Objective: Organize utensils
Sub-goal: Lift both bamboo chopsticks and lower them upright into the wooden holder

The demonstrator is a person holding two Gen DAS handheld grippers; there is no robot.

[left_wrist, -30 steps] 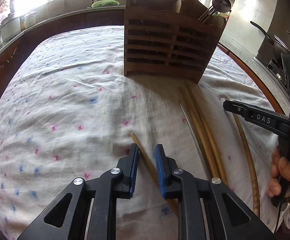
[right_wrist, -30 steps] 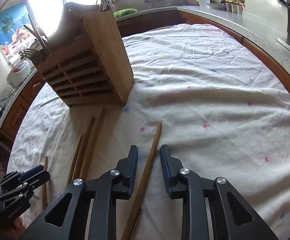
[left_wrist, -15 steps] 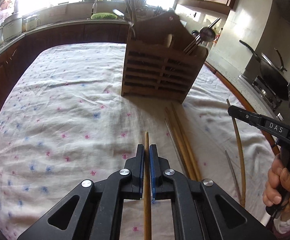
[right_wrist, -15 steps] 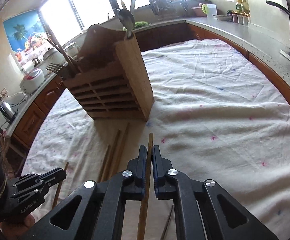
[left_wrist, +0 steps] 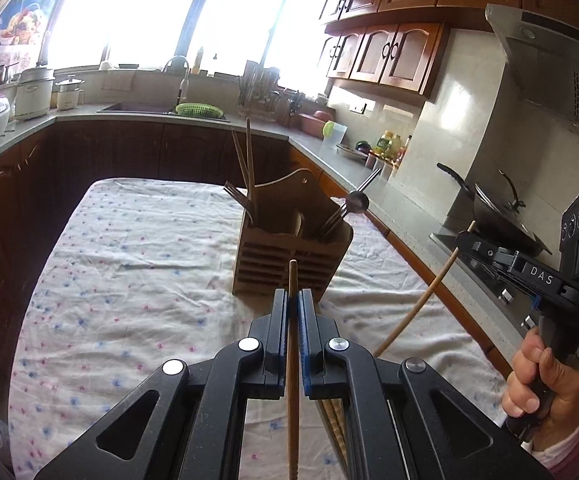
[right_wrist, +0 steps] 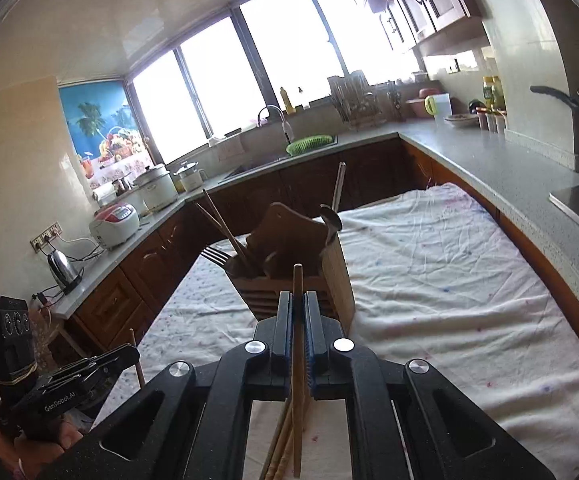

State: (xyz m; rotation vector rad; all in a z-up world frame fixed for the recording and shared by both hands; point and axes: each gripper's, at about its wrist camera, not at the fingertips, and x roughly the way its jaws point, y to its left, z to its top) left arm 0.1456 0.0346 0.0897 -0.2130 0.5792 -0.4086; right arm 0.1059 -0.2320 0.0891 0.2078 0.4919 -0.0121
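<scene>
My left gripper (left_wrist: 294, 300) is shut on a wooden chopstick (left_wrist: 292, 360), held above the cloth and pointing at the wooden utensil holder (left_wrist: 289, 256). My right gripper (right_wrist: 298, 300) is shut on another wooden chopstick (right_wrist: 298, 344), also raised, facing the holder (right_wrist: 289, 272). The right gripper shows in the left wrist view (left_wrist: 469, 242) with its chopstick (left_wrist: 421, 300) slanting down. The left gripper shows in the right wrist view (right_wrist: 125, 354). The holder has chopsticks, forks and a spoon in it. Several more chopsticks (right_wrist: 281, 448) lie on the cloth below.
The table has a white dotted cloth (left_wrist: 129, 280) with wooden edges. Kitchen counters surround it: a rice cooker (right_wrist: 113, 224), kettle (right_wrist: 63, 270), sink with a green basket (left_wrist: 199, 110), and a wok on the stove (left_wrist: 497, 216) at the right.
Both grippers closed on a chopstick each, then lifted them off the cloth. The views have tilted up from the table toward the holder and kitchen.
</scene>
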